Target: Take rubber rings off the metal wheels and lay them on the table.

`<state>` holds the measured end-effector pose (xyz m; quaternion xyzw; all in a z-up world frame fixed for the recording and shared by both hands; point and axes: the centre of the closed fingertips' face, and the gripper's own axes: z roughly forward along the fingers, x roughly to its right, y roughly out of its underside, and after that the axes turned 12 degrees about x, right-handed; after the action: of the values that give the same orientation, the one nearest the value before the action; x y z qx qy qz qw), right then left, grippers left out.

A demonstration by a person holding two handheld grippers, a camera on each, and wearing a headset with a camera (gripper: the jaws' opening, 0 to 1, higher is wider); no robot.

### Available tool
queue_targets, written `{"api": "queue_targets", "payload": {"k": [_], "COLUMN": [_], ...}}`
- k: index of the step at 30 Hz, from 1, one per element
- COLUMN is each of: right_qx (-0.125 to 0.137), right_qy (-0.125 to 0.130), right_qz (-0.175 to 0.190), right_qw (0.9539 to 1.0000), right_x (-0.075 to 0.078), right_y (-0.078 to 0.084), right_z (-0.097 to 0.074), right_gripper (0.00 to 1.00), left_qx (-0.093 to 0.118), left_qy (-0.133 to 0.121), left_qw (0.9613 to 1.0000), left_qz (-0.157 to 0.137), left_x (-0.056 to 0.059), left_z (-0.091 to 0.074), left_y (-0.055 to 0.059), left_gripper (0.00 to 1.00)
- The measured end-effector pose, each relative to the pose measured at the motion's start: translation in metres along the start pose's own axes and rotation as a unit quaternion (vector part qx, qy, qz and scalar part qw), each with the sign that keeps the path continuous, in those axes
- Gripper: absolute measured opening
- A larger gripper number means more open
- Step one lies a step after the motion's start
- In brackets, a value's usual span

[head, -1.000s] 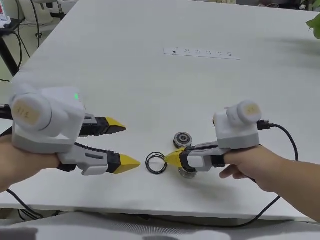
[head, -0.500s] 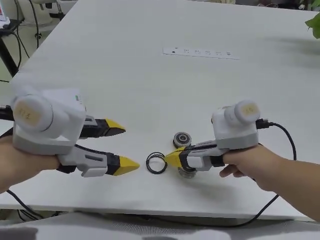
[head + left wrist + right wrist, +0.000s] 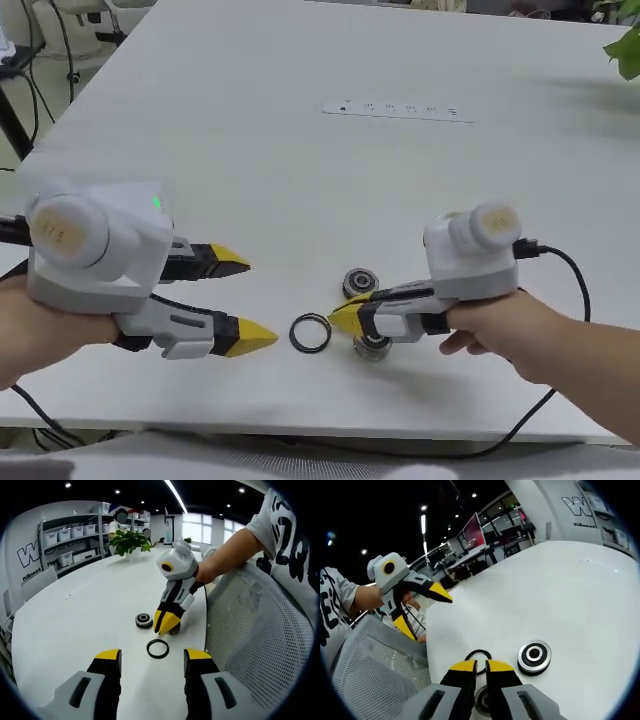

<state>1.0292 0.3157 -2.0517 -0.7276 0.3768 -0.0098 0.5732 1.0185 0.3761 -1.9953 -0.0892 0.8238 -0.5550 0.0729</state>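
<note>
A black rubber ring (image 3: 310,333) lies flat on the white table (image 3: 300,170), between the two grippers. My left gripper (image 3: 245,300) is open to the left of it, jaws wide apart and empty. In the left gripper view the ring (image 3: 158,648) sits just ahead of the left gripper (image 3: 152,662). My right gripper (image 3: 340,318) is shut, its tip beside the ring with nothing seen in it. One metal wheel (image 3: 359,282) lies just beyond it, and another wheel (image 3: 372,347) is partly hidden under it. The right gripper view shows the right gripper (image 3: 481,669), the ring (image 3: 475,654) and a wheel (image 3: 534,657).
A white power strip (image 3: 398,108) lies far back on the table. A green plant (image 3: 628,50) stands at the far right. The table's front edge runs just below both hands. A grey mesh chair (image 3: 260,630) is beside the table, and a black cable (image 3: 570,270) trails from the right gripper.
The black ring looked like two overlapping loops before and now reads as one flat loop. Both grippers hold about the same places; the head view shifted slightly.
</note>
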Motion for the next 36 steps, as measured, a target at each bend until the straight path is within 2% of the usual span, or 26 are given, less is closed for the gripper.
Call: {"api": "queue_targets", "payload": {"k": [5, 14, 21, 27, 29, 32, 36], "right_qx": [0.015, 0.023, 0.032, 0.047, 0.046, 0.043, 0.027], "right_qy": [0.001, 0.009, 0.022, 0.039, 0.047, 0.049, 0.053], "right_qz": [-0.005, -0.035, -0.062, -0.075, -0.089, -0.090, -0.096], "right_qw": [0.9999, 0.9991, 0.9973, 0.9953, 0.9939, 0.9938, 0.9936], "right_x": [0.001, 0.005, 0.015, 0.026, 0.030, 0.032, 0.034], "right_y": [-0.012, -0.024, -0.032, -0.039, -0.039, -0.037, -0.032], "right_z": [-0.005, -0.016, -0.027, -0.036, -0.038, -0.042, -0.045], "right_gripper": [0.06, 0.09, 0.11, 0.15, 0.17, 0.21, 0.23], "left_qx": [0.002, 0.004, 0.009, 0.008, 0.008, 0.008, 0.007], "left_qy": [0.001, -0.001, 0.005, 0.008, 0.009, 0.010, 0.011], "left_qw": [1.0000, 1.0000, 0.9999, 0.9998, 0.9998, 0.9998, 0.9999], "left_qz": [0.002, 0.005, 0.013, 0.014, 0.013, 0.012, 0.011], "left_x": [-0.001, -0.007, -0.010, -0.015, -0.015, -0.018, -0.021], "left_z": [0.001, 0.005, 0.015, 0.024, 0.027, 0.033, 0.039], "left_y": [-0.003, -0.010, -0.022, -0.024, -0.025, -0.026, -0.026], "left_gripper": [0.48, 0.48, 0.48, 0.48, 0.48, 0.48, 0.48]}}
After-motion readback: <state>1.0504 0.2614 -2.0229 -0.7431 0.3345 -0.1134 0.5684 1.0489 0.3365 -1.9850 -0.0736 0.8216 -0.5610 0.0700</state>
